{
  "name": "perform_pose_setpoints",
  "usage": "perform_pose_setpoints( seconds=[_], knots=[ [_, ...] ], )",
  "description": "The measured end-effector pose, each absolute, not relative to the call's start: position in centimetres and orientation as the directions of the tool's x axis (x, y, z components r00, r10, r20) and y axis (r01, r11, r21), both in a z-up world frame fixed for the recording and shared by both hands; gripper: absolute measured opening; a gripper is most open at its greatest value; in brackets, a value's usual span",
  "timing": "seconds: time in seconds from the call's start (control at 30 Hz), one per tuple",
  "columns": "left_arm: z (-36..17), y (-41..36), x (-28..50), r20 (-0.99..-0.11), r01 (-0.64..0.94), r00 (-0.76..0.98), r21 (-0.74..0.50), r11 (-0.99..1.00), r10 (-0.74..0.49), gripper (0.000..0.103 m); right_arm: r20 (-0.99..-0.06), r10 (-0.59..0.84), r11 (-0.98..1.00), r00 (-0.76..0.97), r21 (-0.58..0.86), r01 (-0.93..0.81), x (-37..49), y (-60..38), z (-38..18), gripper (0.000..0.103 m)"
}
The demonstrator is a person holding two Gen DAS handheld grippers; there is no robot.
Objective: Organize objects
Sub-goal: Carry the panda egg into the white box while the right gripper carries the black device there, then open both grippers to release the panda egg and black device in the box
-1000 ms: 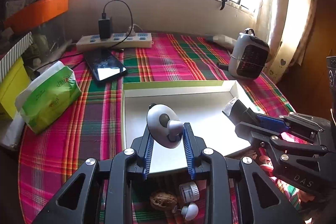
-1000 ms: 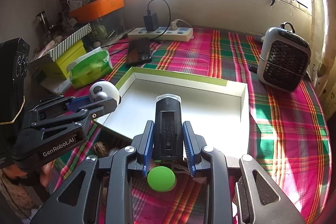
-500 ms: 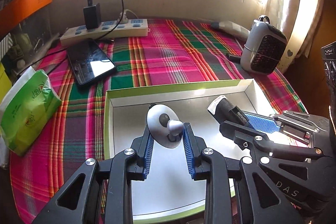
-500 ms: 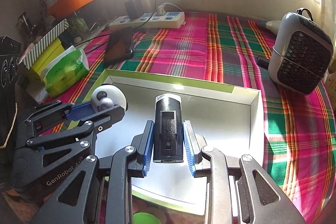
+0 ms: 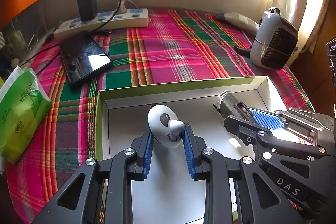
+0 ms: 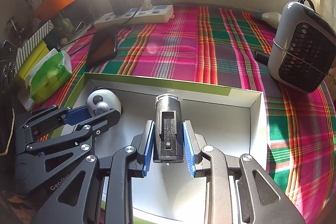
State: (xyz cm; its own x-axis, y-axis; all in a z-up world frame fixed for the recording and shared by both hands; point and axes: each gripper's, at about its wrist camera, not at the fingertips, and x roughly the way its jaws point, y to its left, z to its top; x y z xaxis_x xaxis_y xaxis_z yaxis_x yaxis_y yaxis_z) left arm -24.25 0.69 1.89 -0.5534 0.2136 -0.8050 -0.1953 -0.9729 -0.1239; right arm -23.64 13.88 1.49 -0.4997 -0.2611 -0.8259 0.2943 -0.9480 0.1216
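Between the left gripper (image 5: 168, 135)'s blue ribbed pads, a smooth white round toy with a painted face (image 5: 166, 126) is sitting clamped, hanging over the tray's ten o'clock corner. The right gripper (image 6: 168, 138) is pinching a dark, boxy metal flashlight (image 6: 168, 127) with a glassy front, jaws tight on its flanks, near the tray's centre. Both pieces are hovering above the white cardboard tray (image 6: 257, 114) with its green outer rim; its floor is lying bare, so releasing looks like the remaining step. Woven plaid cloth (image 5: 178, 51) is spreading out toward twelve o'clock.
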Motion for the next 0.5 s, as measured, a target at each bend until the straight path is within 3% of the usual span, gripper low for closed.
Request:
perform_pose_setpoints(
  seconds=[0.5],
  knots=[
    [1.58,1.22,-24.52,-0.812,-0.206,-0.552,-0.088,-0.975,0.190,0.026,-0.835,-0.248,-0.953,-0.491,0.119,0.278,-23.95,13.94,0.77,0.029]
  ],
)
